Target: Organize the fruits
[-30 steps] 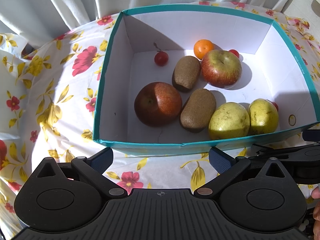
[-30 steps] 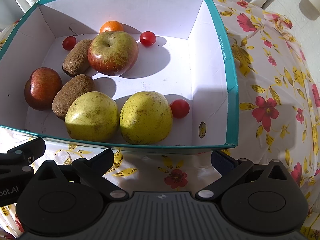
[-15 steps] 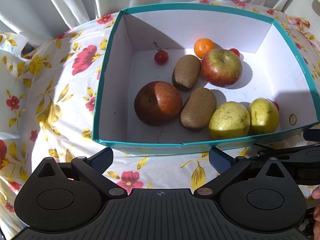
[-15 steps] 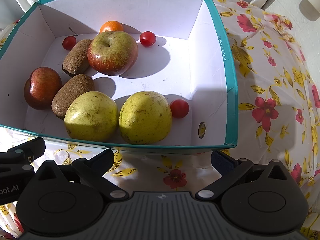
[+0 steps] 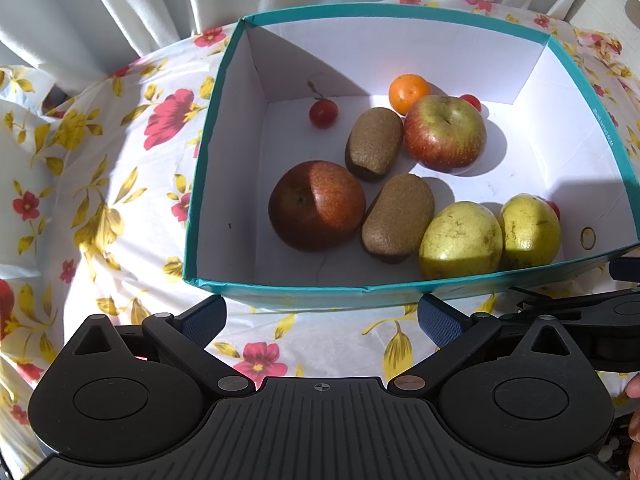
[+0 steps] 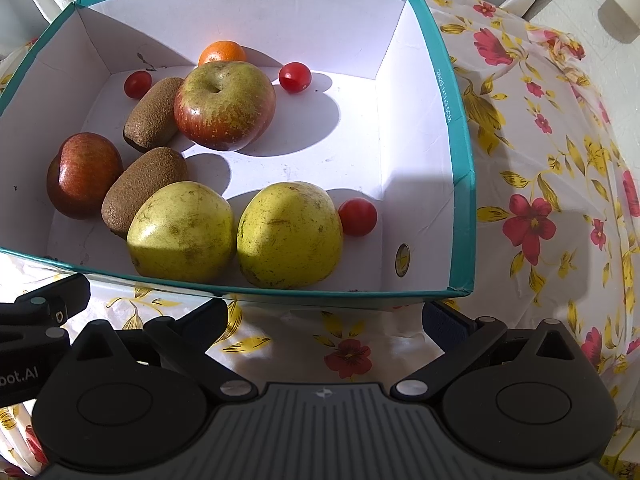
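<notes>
1. Both the left gripper [image 5: 320, 322] and the right gripper [image 6: 325, 320] hover spread wide and empty just outside the teal-rimmed box [image 6: 460, 128], above the floral tablecloth [image 6: 540, 184].
2. Inside the box: two apples [image 5: 445, 133], two kiwis [image 5: 398, 218], two yellow pears, possibly guavas [image 6: 289, 234], a tangerine [image 5: 408, 92] and cherry tomatoes [image 6: 357, 217].

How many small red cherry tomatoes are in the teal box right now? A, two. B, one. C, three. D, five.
C: the right wrist view shows three in the teal box: one cherry tomato at the back left by a kiwi, one at the back right of the green-red apple, and one beside the right yellow pear.
</notes>
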`<state>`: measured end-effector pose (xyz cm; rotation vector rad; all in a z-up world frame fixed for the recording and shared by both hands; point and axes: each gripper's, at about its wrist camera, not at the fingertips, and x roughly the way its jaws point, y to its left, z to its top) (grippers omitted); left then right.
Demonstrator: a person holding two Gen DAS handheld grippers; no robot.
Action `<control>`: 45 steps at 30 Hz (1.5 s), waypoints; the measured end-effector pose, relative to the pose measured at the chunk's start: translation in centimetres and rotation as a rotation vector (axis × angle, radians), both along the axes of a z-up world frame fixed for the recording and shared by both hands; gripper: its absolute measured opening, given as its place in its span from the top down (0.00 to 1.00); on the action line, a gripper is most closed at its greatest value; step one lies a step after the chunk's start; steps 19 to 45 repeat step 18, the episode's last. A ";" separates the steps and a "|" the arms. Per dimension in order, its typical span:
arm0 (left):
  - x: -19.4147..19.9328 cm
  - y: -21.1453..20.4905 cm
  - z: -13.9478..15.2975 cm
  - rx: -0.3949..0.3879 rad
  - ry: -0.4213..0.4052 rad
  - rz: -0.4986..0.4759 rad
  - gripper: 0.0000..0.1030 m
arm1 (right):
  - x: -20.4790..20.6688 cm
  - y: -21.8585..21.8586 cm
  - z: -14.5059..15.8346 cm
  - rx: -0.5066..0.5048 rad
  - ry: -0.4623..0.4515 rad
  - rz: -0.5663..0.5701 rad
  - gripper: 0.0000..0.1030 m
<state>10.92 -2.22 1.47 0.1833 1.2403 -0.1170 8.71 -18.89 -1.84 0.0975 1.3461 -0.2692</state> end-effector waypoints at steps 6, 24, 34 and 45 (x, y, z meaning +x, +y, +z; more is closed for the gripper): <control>0.0 -0.1 -0.1 0.008 0.003 0.000 0.00 | 0.0 0.1 0.0 -0.004 0.000 0.001 0.00; -0.1 -0.3 -0.2 0.029 -0.007 -0.009 0.00 | -0.1 0.1 -0.1 -0.008 0.000 0.001 0.00; -0.1 -0.3 -0.2 0.029 -0.007 -0.009 0.00 | -0.1 0.1 -0.1 -0.008 0.000 0.001 0.00; -0.1 -0.3 -0.2 0.029 -0.007 -0.009 0.00 | -0.1 0.1 -0.1 -0.008 0.000 0.001 0.00</control>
